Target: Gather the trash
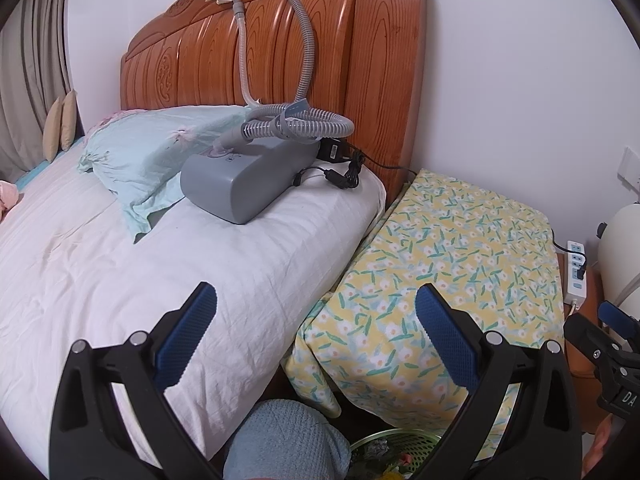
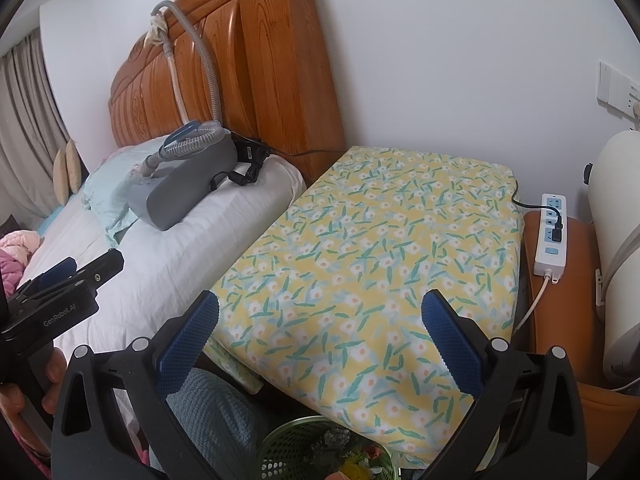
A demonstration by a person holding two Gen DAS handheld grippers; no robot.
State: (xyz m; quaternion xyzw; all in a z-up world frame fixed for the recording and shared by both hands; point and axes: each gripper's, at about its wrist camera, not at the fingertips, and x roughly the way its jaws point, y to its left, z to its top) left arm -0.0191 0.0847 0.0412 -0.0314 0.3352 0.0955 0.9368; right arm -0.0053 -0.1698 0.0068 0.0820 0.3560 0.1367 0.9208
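A green mesh basket [image 2: 288, 448] with crumpled trash inside sits on the floor below me; its rim also shows in the left wrist view [image 1: 400, 438]. My left gripper [image 1: 316, 304] is open and empty above the edge of the white bed [image 1: 120, 260]. My right gripper [image 2: 320, 312] is open and empty above the floral-covered surface [image 2: 380, 248]. The left gripper also shows at the left of the right wrist view [image 2: 72, 276]. The right gripper shows at the right edge of the left wrist view [image 1: 612, 340].
A grey machine [image 1: 248, 176] with a coiled hose sits at the head of the bed beside a pale green pillow [image 1: 148, 152]. A wooden headboard [image 1: 280, 40] stands behind. A white power strip [image 2: 552, 232] lies on an orange stand. A blue towel [image 1: 280, 440] lies below.
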